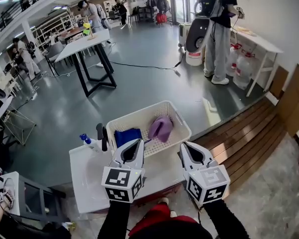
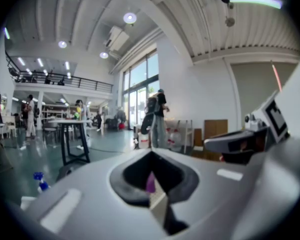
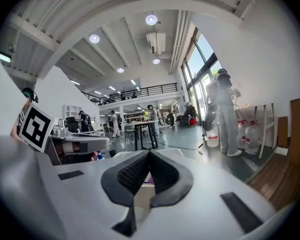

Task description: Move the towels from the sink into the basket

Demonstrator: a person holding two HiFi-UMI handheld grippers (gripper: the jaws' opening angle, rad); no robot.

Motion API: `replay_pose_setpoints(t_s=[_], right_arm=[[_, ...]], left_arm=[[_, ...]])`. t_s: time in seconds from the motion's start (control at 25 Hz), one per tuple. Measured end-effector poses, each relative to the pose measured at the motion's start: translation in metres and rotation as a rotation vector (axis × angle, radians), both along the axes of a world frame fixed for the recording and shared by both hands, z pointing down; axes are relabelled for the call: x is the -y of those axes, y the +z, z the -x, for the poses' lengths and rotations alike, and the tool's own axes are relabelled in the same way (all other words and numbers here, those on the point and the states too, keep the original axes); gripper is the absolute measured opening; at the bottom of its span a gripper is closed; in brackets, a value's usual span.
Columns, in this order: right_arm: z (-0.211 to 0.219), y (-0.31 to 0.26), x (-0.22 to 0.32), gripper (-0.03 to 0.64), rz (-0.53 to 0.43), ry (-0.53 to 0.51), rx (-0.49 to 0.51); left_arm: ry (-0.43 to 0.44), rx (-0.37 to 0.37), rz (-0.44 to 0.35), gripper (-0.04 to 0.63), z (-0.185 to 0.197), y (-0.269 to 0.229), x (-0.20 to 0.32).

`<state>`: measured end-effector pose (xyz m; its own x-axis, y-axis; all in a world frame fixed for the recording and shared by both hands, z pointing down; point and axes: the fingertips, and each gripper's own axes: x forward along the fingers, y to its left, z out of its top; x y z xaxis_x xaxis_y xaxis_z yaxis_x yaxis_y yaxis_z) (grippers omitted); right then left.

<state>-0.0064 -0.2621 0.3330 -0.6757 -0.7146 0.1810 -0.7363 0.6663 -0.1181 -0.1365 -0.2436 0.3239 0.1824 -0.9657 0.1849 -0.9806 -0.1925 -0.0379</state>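
Head view: holding the left gripper (image 1: 138, 143) and the right gripper (image 1: 185, 147) side by side above the white worktop (image 1: 87, 168), each with jaws pressed together, pinching nothing. Seeing a blue towel (image 1: 127, 136) and a purple towel (image 1: 160, 127) lying side by side inside the basket (image 1: 139, 116), just beyond the tips. Spotting no other towel; failing to make out the sink under the grippers. Judging the task as done or nearly so.

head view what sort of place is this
Probably an open workshop or lab hall: a grey polished floor, a black-legged work table with people nearby, and a railed mezzanine under a high ceiling.
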Motion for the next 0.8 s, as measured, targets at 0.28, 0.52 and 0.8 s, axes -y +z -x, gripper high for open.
replay_pose_setpoints(t_s=[0.28,0.52,0.8], right_arm=[[-0.008,0.002,-0.018,0.008,0.004,-0.011,0.000],[-0.019,0.011,-0.028,0.008,0.030,0.002,0.011],[-0.028,0.013,-0.040,0.008,-0.009,-0.005,-0.021]], left_arm=[[-0.017,-0.027,0.018,0.003,-0.002,0.011,-0.026],[-0.026,-0.043,0.025,0.003,-0.001,0.020,-0.045],[-0.027,-0.064,0.017,0.003,-0.007,0.023,-0.062]])
